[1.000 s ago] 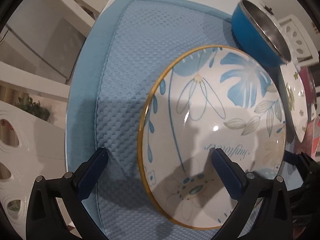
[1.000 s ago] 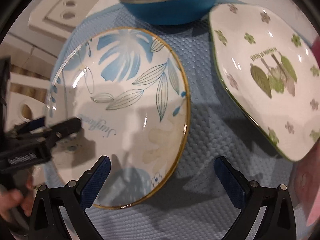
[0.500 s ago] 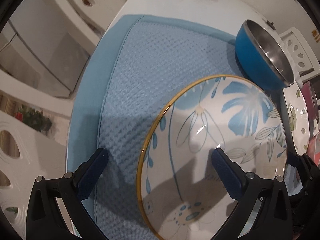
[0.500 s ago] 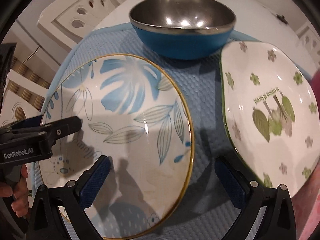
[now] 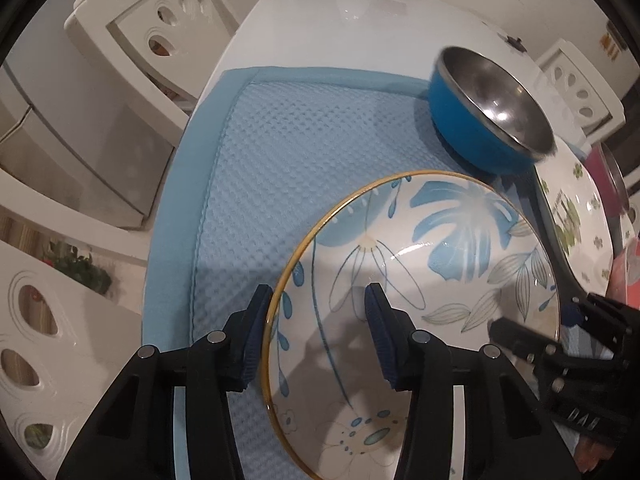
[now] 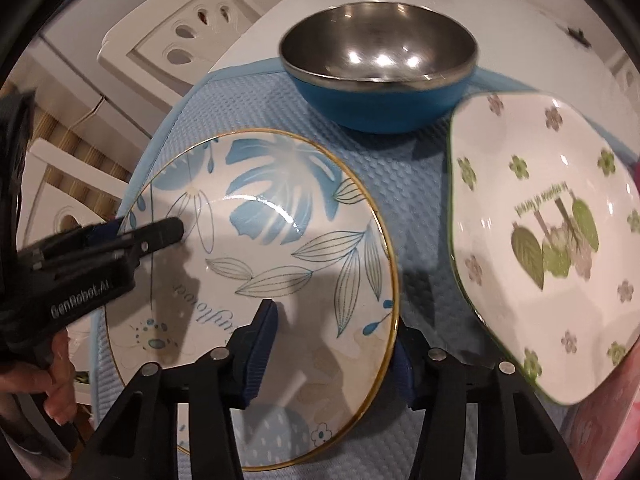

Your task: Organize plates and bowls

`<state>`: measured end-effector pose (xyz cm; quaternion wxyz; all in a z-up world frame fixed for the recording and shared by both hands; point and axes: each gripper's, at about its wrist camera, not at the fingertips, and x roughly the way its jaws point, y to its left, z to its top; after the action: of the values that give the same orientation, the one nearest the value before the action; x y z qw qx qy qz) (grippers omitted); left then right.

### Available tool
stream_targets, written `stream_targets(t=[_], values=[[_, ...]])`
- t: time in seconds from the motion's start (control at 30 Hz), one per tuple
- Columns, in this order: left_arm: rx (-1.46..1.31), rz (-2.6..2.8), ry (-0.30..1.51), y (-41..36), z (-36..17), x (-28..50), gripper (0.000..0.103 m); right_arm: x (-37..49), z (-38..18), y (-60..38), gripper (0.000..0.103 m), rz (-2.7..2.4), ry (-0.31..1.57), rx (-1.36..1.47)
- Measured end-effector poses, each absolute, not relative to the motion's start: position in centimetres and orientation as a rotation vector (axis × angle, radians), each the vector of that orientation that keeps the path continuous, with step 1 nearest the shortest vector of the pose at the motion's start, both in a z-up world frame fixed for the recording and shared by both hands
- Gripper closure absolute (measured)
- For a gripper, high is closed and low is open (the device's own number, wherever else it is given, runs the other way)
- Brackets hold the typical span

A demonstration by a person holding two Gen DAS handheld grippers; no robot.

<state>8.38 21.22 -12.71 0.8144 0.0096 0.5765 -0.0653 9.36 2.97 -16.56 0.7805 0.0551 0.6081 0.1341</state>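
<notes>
- Table (image 5: pixel 360 20), glossy white, carries a light blue waffle-textured drying mat (image 5: pixel 280 152) with a smooth blue border.
- White chairs (image 5: pixel 132 28) with teardrop cut-outs stand around the table; at its far end are small jars and a red lidded dish, too small to tell apart.
- Blue floral plate (image 5: pixel 420 280), round with a gold rim, sits on the mat nearest both cameras.
- Left gripper (image 5: pixel 316 332) straddles the plate's left rim: one dark blue pad lies outside the rim, the other over the plate's inner face.
- Right gripper (image 6: pixel 336 344) straddles the right rim the same way, one pad inside the plate and one beyond its edge.
- Both sets of jaws have just been closing from a wide spread a second ago, with the plate rim between them; whether the pads press on the rim cannot be told.
- Compared with a second ago, both cameras tilt further up, so more of the table and chairs shows.
- Blue bowl (image 6: pixel 380 76) with a bare steel inside stands empty at the mat's far edge, behind the floral plate.
- Green-flowered plate (image 6: pixel 552 240), squarish with a green rim, is empty and sits to the right of the floral plate, apart from it.
- A hand (image 6: pixel 44 384) grips the left gripper's handle at the right-wrist view's left edge.
</notes>
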Motion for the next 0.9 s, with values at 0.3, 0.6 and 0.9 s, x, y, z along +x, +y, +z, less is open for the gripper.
stream_targets(t=[0.3, 0.6, 0.9], values=[[-0.014, -0.141, 1.236, 20.7, -11.9, 5.3, 0.059, 7.5, -16.3, 1.2, 0.052, 0.302, 1.36, 0.19], [-0.062, -0.14, 1.247, 20.6, -11.1, 1.1, 0.059, 5.3, -16.9, 0.0, 0.052, 0.373, 1.388, 0.167], [-0.127, -0.081, 1.274, 21.2, -11.3, -3.4, 0.059, 2.0, -17.3, -0.3, 0.052, 0.441, 1.445, 0.147]])
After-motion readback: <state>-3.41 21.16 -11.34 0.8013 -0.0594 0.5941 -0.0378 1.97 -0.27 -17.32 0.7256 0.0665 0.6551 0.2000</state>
